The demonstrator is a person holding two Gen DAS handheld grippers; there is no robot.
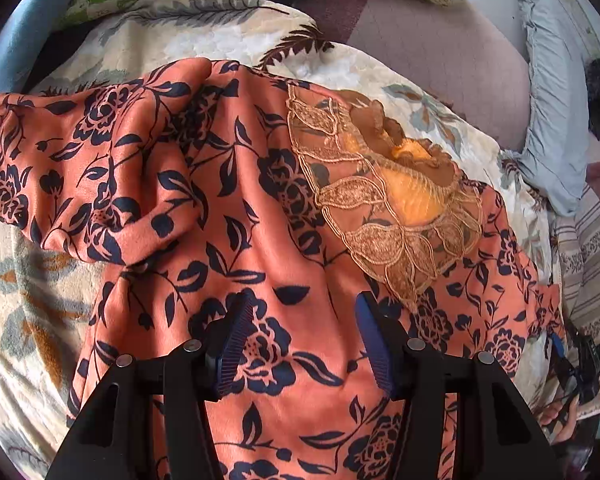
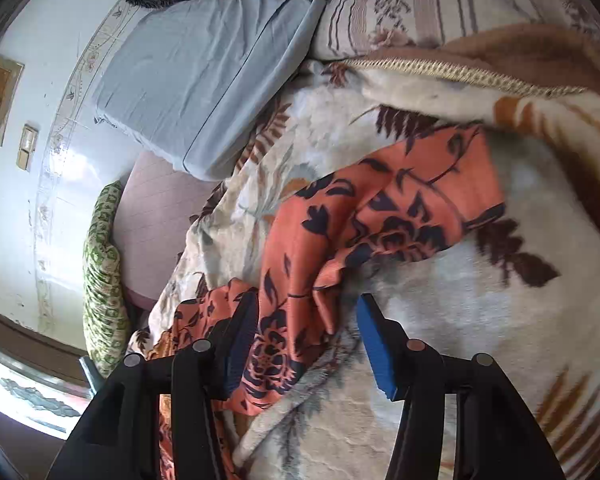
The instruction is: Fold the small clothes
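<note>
A cream floral blanket covers the bed, and the orange floral garment lies rumpled across it, lace panel up. Both claws stand spread and pinch nothing: the left claw hangs over the garment's middle, the right claw straddles a sleeve-like strip. Closing there could catch the plush blanket with the cloth, dragging both.

surface: cream leaf-print blanket | on it: orange floral garment
</note>
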